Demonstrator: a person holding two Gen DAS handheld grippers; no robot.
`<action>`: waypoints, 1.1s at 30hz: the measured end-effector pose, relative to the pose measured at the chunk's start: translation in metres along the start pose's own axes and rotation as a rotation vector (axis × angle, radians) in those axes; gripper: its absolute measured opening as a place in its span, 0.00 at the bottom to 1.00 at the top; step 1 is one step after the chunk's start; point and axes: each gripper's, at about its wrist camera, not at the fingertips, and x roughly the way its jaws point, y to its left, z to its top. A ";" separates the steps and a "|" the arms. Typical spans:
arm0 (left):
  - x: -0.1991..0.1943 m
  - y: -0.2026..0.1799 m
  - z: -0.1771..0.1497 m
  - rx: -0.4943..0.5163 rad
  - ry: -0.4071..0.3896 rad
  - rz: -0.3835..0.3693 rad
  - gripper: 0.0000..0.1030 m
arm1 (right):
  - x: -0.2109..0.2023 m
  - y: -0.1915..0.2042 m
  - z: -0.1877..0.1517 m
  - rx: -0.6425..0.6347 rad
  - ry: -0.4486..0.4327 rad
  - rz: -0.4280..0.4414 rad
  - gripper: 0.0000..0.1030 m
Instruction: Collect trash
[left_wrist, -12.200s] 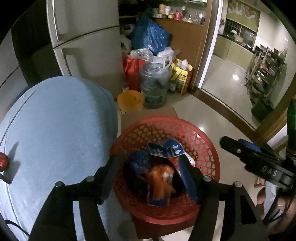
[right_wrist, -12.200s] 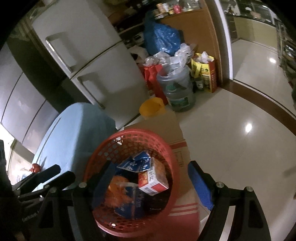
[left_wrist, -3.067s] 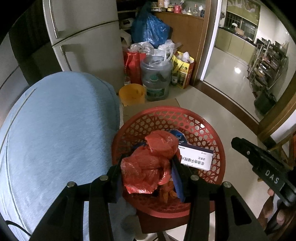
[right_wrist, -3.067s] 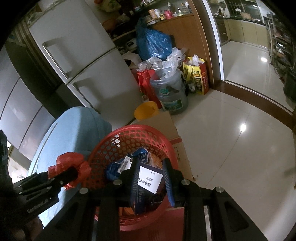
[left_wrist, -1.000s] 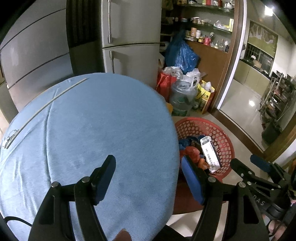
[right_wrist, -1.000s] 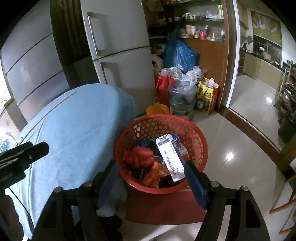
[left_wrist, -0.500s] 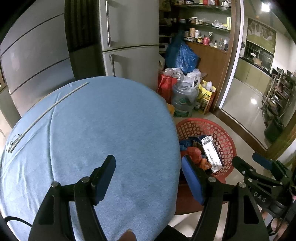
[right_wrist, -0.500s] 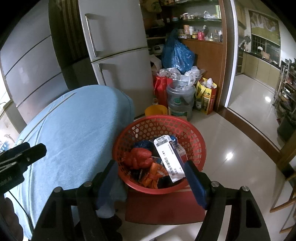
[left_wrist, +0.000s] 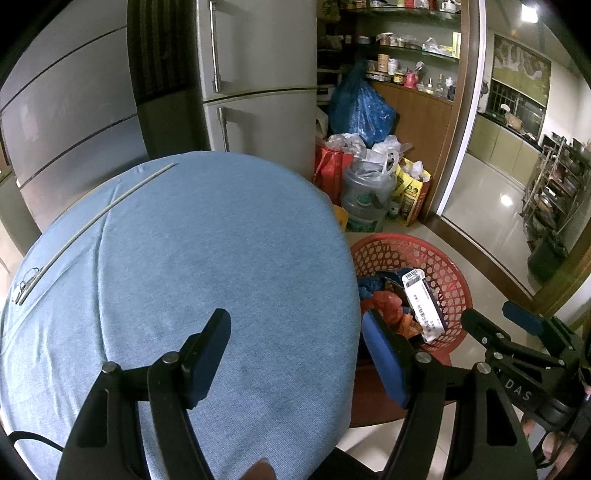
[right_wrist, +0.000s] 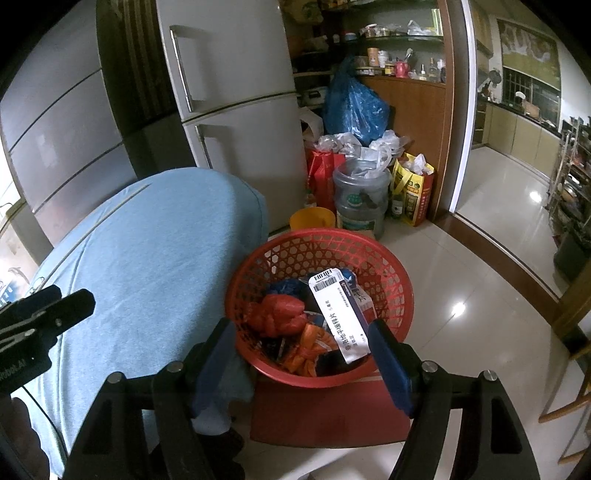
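Both tongs gape wide and empty: left tongs (left_wrist: 295, 354) above the bare blue-clothed bench (left_wrist: 207, 258), right tongs (right_wrist: 303, 350) lower centre, over the red basket (right_wrist: 369, 254). The trash sits inside: a crumpled red bag (right_wrist: 280, 314), a stiff barcoded box (right_wrist: 338, 314). Seemingly done; we scan the soft, flat cloth for leftovers.

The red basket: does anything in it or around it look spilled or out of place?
Nothing looks spilled. The red basket holds the trash; only the white-labelled box leans on end, its upper end near rim level. The blue tablecloth shows no trash.
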 end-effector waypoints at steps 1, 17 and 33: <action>0.000 0.000 0.000 0.000 -0.001 0.000 0.72 | 0.000 0.000 0.000 0.000 0.000 -0.001 0.75; 0.001 -0.001 -0.001 -0.010 0.002 0.001 0.72 | 0.001 0.000 -0.002 -0.001 0.002 -0.005 0.75; 0.001 -0.002 -0.003 -0.018 -0.004 0.002 0.72 | -0.007 0.005 -0.001 -0.022 -0.028 -0.013 0.75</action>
